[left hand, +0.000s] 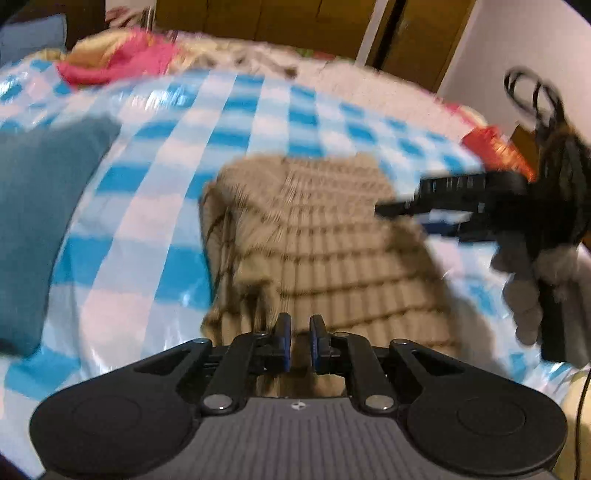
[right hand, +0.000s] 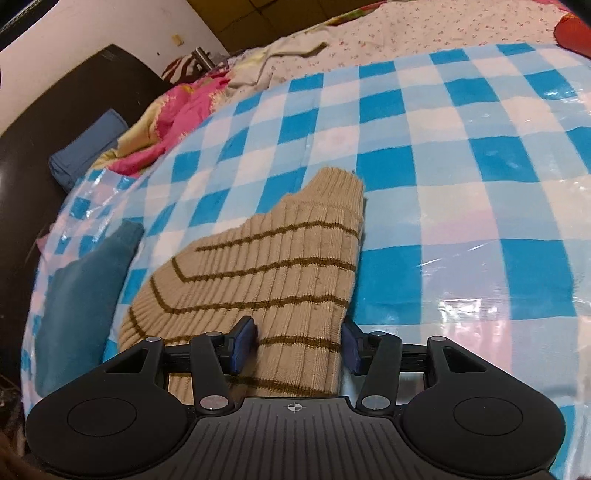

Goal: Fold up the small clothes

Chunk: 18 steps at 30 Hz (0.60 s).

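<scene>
A beige ribbed knit garment with thin brown stripes (right hand: 266, 273) lies folded on the blue-and-white checked plastic sheet (right hand: 461, 155). It also shows, blurred, in the left wrist view (left hand: 325, 236). My right gripper (right hand: 299, 341) is open, its blue pads either side of the garment's near part. My left gripper (left hand: 300, 343) hovers at the garment's near edge with its jaws nearly closed and a narrow gap between the pads; nothing shows between them. The right gripper appears in the left wrist view (left hand: 443, 199) over the garment's right side.
A teal folded cloth (right hand: 85, 291) lies left of the garment, also in the left wrist view (left hand: 40, 221). Pink and floral bedding (right hand: 173, 122) is heaped at the far edge. A blue folded item (right hand: 88, 147) sits by the dark headboard. Wooden wardrobe doors (left hand: 280, 22) stand behind.
</scene>
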### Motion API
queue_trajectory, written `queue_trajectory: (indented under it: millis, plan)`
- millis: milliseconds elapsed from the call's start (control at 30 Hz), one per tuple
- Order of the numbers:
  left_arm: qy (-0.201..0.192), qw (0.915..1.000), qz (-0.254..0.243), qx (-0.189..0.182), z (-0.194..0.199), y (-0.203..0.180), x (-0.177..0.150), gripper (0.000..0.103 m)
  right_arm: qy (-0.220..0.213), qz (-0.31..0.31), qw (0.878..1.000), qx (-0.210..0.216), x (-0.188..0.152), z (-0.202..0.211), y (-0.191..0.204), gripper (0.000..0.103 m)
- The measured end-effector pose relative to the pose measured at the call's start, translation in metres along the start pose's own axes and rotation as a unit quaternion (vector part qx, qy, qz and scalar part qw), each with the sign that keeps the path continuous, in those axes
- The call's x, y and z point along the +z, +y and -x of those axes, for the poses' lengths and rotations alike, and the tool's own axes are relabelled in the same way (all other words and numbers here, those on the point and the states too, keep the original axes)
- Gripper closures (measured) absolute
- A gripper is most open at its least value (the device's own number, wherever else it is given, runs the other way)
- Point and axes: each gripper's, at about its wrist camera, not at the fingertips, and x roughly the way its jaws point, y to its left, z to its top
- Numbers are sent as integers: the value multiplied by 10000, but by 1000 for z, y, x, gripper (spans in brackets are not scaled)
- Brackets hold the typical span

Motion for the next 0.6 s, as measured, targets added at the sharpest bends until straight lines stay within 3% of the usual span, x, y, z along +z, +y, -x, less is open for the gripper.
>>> queue_trajectory:
  millis: [100, 200, 400, 600]
  plan:
    - [-337, 9994, -61, -72, 7, -3, 14, 79, -20, -25, 10000, 75, -5, 18, -5, 52]
    - [-428, 9990, -61, -68, -6, -4, 28, 79, -1, -72, 9999, 150, -16, 31, -11, 48]
    - [-151, 9999, 12, 29, -40, 3, 24, 78, 217, -213, 9984, 466, -34, 33, -14, 41]
    - [-165, 9998, 111, -82, -35, 15, 14, 75, 515, -471, 9936, 885, -41, 9, -17, 35]
